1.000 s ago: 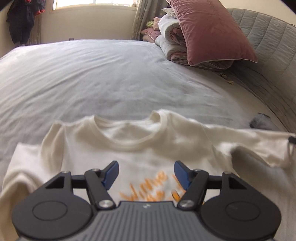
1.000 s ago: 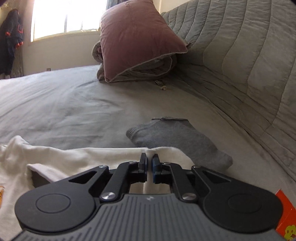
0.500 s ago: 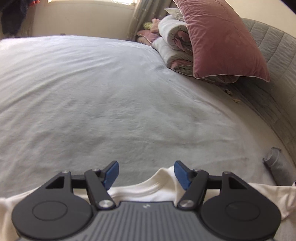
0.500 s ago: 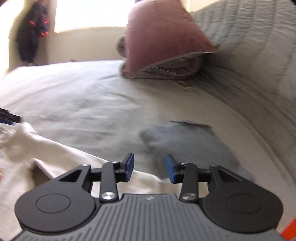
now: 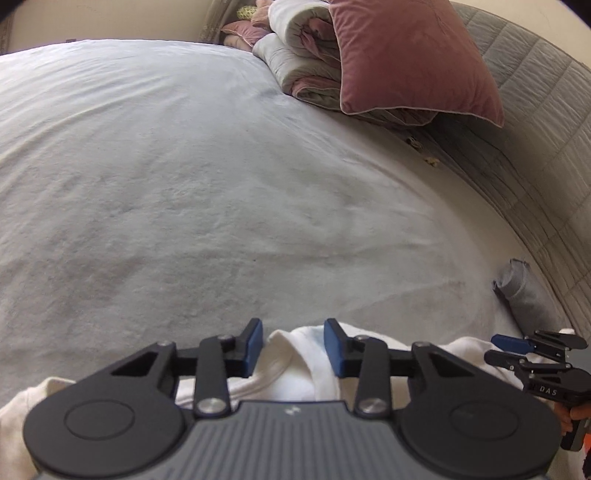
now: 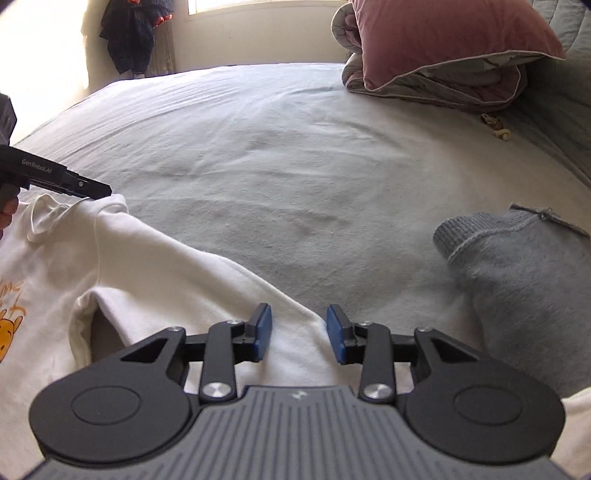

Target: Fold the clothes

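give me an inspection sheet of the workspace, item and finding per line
surface: bed, pale grey sheet, lightly creased
job's things: white shirt spread at the near edge, orange print at its left
clutter: grey sock right of the shirt; small crumbs by the headboard
grippers: left gripper jaws just closing around the collar fold, pads not pressing; right gripper jaws just closing over the sleeve edge, a gap left
cables: nothing seen
surroundings: quilted headboard, pink pillow on a folded duvet, window, dark garment hanging beside it
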### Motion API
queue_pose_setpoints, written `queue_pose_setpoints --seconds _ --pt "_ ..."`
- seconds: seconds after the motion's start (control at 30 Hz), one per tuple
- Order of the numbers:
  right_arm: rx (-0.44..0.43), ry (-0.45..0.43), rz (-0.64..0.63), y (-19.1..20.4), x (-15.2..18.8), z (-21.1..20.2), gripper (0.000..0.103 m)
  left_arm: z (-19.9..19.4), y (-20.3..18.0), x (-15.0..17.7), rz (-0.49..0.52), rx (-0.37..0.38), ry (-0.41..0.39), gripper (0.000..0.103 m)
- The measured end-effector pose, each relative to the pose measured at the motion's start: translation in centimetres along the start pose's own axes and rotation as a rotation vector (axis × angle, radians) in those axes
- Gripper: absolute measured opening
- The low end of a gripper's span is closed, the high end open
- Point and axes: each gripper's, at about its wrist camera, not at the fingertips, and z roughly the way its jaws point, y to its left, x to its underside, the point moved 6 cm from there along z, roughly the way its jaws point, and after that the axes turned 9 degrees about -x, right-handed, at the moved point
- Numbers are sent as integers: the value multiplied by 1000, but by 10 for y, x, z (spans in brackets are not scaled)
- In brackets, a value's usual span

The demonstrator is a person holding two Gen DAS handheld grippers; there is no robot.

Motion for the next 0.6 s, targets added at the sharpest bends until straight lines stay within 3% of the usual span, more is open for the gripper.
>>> queue_pose_setpoints --seconds 0.07,0.13,0.23,0.3,0.47,0.53,0.6 --pt "-5 1 -5 4 1 -1 19 2 -2 2 20 -13 -1 34" --pt "34 3 -33 9 1 -1 10 3 -5 4 30 -28 0 19" --pt "99 -14 -65 16 1 -4 1 1 -6 7 12 -56 -27 10" --pt "169 -54 -76 19 1 -10 1 -7 -6 9 -9 -78 -87 9" --pt "309 -171 -132 23 -7 -26 0 -31 -18 12 23 -124 -333 9" --pt "369 -190 -159 20 -12 -27 0 -29 -22 13 39 -149 -365 9" --pt "357 -165 -118 11 -13 -21 0 -17 -24 14 71 -188 -333 9"
